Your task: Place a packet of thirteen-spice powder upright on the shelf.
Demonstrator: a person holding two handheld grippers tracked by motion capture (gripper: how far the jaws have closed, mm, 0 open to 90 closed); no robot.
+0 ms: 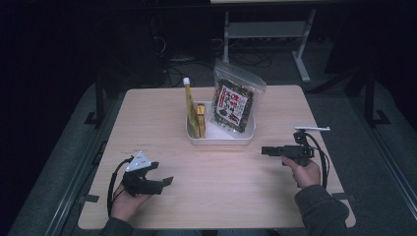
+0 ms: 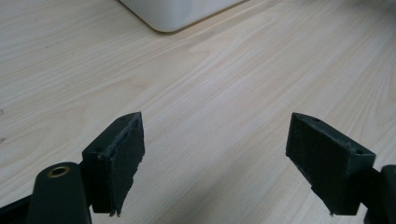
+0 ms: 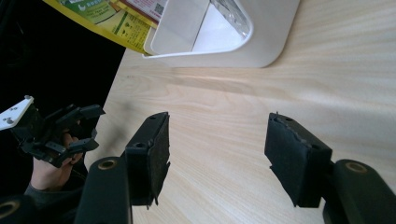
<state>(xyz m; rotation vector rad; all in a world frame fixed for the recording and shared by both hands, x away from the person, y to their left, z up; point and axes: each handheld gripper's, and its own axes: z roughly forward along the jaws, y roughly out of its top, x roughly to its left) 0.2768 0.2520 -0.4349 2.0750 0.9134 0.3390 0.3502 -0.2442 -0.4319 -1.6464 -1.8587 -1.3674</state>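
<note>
Risk lies at the white tray (image 1: 221, 136): the right gripper (image 1: 266, 150), jaws wide and empty, could topple its upright seaweed bag (image 1: 235, 103) by approaching carelessly.

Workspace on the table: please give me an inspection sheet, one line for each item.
Surface: light wooden table, bare in front of the tray.
Job's things: white tray holds a yellow tube, a yellow box and a dark snack bag, all standing.
Clutter: nothing seen.
Grippers: left gripper open and empty, low over the table; right gripper open and empty, pointing towards the left gripper.
Cables: a black cable trails from the left gripper, another from the right.
Surroundings: dark floor, a grey desk frame behind.
</note>
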